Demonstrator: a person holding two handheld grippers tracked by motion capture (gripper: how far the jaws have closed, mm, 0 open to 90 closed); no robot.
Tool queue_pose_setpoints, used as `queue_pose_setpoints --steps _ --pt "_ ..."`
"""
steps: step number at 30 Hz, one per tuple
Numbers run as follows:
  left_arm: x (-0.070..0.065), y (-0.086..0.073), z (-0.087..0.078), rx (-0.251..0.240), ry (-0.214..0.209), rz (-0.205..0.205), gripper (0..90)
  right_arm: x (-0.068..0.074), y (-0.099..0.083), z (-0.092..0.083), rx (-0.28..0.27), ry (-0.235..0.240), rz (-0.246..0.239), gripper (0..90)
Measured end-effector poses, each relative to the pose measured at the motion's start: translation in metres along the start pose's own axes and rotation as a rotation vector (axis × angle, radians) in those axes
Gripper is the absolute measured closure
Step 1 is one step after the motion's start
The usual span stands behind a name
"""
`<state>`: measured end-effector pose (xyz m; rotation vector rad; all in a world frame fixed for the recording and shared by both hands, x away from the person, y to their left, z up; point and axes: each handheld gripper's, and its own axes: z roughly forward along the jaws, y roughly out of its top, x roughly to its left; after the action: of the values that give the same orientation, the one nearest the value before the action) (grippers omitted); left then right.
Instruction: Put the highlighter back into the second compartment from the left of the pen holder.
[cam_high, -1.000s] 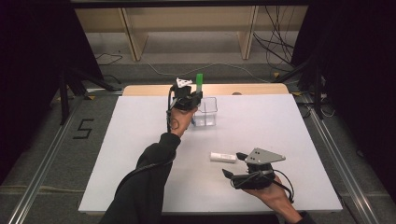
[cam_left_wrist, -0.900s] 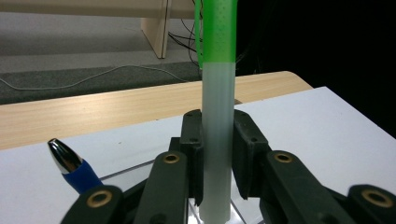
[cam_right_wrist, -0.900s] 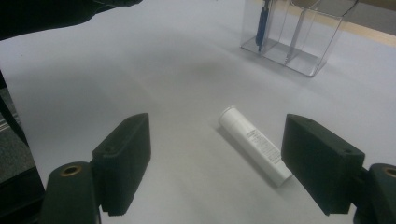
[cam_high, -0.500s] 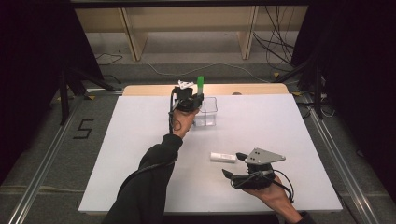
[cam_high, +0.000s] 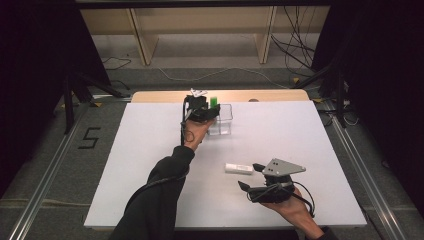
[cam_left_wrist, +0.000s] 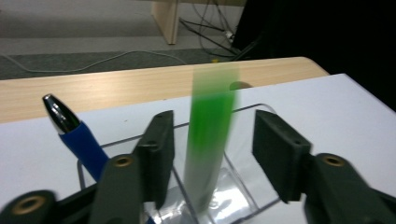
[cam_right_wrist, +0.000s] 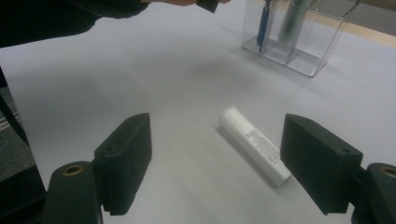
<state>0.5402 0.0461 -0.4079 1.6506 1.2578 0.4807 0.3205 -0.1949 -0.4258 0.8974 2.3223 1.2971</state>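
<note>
At the table's far edge, the left hand-held gripper has just been opening its jaws around a green marker dropping upright into a clear organiser. It looks light, stiff and smooth; grip mid-barrel. The right hand-held gripper hovers wide open.

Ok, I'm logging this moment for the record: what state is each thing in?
Left gripper: jaws just been opening, pads clear of the green marker between them.
Green marker: upright in the clear holder, blurred.
Blue pen: leaning in the holder, tip up.
Clear holder: upright at the table's far edge.
White tube: lying flat on the table.
Right gripper: open, near the tube, not touching.
</note>
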Motion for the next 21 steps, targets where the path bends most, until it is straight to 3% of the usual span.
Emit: queue_pose_setpoints --steps 4,7,10,17,21 --pt "-0.004 0.01 -0.014 0.006 -0.02 0.013 29.6 -0.001 0.0 0.0 -0.002 -0.004 0.003 25.8" --pt "-0.008 0.013 -0.027 0.015 -0.037 0.057 24.7 -0.002 0.0 -0.001 0.001 -0.006 0.001 25.8" --pt "-0.008 0.013 -0.041 0.042 -0.08 0.084 22.7 -0.003 0.0 -0.001 0.0 -0.012 0.001 25.6" --pt "-0.003 -0.001 -0.075 0.066 -0.181 0.104 20.6 -0.01 0.0 -0.002 0.004 -0.025 0.014 24.9" --pt "0.004 -0.012 -0.092 0.07 -0.214 0.095 20.4 -0.014 0.0 -0.002 0.013 -0.026 0.028 24.3"
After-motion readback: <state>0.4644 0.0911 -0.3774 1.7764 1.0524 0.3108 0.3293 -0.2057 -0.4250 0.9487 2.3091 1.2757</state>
